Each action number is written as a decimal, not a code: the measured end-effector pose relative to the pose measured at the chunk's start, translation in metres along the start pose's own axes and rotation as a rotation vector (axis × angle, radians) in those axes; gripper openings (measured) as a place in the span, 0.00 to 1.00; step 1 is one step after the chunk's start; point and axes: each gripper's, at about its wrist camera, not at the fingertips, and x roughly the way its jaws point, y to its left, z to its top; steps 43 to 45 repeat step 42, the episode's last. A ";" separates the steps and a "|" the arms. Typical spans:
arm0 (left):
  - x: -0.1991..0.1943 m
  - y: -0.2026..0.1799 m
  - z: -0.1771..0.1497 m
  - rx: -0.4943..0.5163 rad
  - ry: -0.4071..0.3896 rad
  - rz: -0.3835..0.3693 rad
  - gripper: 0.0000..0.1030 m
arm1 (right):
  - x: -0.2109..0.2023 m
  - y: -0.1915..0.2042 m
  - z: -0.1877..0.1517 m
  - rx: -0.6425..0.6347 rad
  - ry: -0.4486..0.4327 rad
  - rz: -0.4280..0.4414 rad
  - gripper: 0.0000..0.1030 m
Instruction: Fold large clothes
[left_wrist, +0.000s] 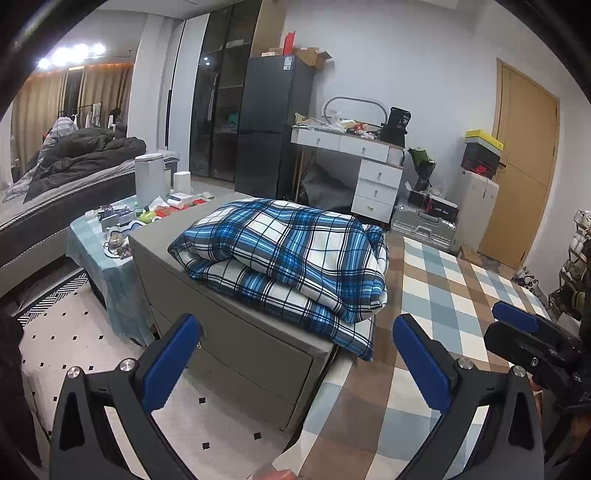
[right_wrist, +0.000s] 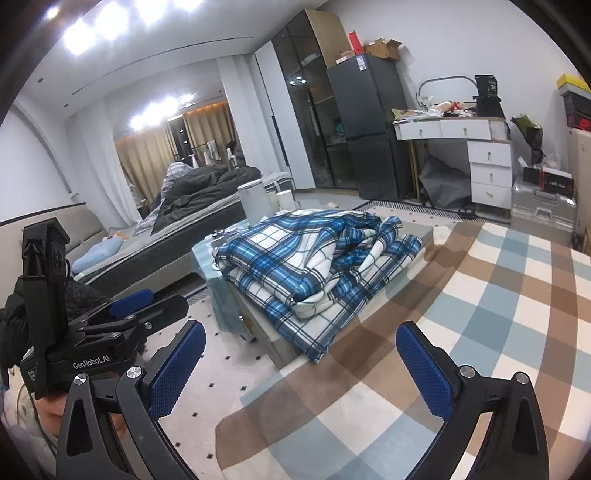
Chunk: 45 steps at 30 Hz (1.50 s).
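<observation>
Two wide-spread blue pads frame the bottom of the left wrist view, where the left gripper (left_wrist: 297, 363) stands released with nothing between its jaws. The folded plaid garment (left_wrist: 288, 254) sits above them at the centre of the frame, well apart, on a grey cabinet (left_wrist: 236, 332) beside the checked bedcover (left_wrist: 436, 314); its long axis runs from mid-left down toward lower right. The other tool shows only as a dark shape at the right edge. In the right wrist view the right gripper (right_wrist: 301, 365) is likewise released and empty, and the bundle lies up and slightly left of centre. Neither hand looks clearly nearer. This view shows the bundle's rumpled, open-layered side, which the left view hides behind a smooth top; the left view shows the cabinet's front face.
</observation>
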 end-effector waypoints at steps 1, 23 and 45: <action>0.000 -0.001 0.000 0.006 -0.002 0.000 0.99 | 0.000 -0.001 0.000 0.000 -0.002 0.000 1.00; -0.003 -0.010 0.000 0.030 -0.017 0.006 0.99 | -0.001 -0.005 -0.002 -0.011 0.002 -0.001 1.00; -0.006 -0.012 0.000 0.039 -0.023 -0.010 0.99 | -0.007 -0.008 -0.002 -0.024 0.002 0.002 1.00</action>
